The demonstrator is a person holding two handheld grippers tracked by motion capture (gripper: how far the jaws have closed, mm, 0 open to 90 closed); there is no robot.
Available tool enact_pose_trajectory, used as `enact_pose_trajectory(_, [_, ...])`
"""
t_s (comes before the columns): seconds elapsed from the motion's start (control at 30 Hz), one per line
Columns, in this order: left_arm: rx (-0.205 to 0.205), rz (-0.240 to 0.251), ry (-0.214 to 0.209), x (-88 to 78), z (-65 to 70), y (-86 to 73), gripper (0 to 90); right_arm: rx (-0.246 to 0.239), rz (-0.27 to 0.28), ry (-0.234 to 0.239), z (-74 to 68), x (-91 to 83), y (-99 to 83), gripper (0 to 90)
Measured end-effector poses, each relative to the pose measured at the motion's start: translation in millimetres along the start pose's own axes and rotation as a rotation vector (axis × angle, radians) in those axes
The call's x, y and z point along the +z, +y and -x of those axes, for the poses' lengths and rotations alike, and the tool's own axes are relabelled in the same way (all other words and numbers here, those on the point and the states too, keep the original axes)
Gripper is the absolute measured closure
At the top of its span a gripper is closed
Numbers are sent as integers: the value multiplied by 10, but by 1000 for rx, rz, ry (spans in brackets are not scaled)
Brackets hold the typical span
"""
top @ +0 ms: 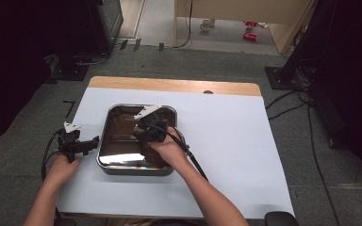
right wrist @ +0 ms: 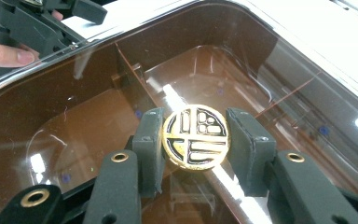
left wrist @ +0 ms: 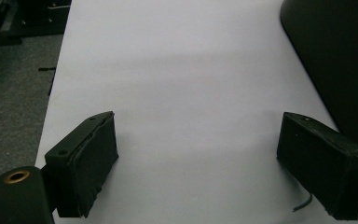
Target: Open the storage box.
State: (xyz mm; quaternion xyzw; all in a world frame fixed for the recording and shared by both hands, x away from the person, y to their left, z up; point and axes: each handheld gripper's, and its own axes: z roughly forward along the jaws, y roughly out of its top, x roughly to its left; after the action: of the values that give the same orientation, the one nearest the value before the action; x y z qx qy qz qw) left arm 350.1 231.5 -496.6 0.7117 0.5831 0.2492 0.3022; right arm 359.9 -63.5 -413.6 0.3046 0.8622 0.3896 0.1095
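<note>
A: Right gripper point(right wrist: 195, 140)?
B: Down inside the tray point(top: 104, 136), pinching a round gold-and-black token point(right wrist: 195, 138) by its edges. Pads pressed on both sides, token upright, face toward the camera.

A: Tray itself?
B: Metal-rimmed, brown inside, split by a thin divider point(right wrist: 133, 84). Sitting on the white sheet point(top: 226, 141) over the desk, somewhat toward the left edge, about midway between near and far edges.

A: Token's place in the tray?
B: Held just above the glossy brown floor, right beside the divider. Touching the floor or not: cannot tell.

A: Left gripper point(left wrist: 196, 158)?
B: Spread wide, nothing between the jaws, bare white sheet beneath. Parked just left of the tray, near the desk's left edge, with the tray's dark wall at the right of the left gripper view.

A: Hands?
B: Left hand point(top: 62, 165) behind its gripper near the desk's near-left corner. Right hand point(top: 169, 149) over the tray's near rim.
</note>
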Motion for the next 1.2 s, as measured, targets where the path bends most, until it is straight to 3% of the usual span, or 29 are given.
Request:
enact_pose_trajectory(0.6, [-4, 1, -1, 0, 2, 0, 121, -25, 41, -7, 30, -443, 190, 587])
enact_pose_trajectory(0.9, [0, -2, -1, -1, 0, 0, 121, 24, 44, -19, 261, -655, 74, 587])
enact_pose_trajectory(1.2, [1, -2, -1, -2, -1, 0, 121, 83, 59, -69, 553, -946, -142, 587])
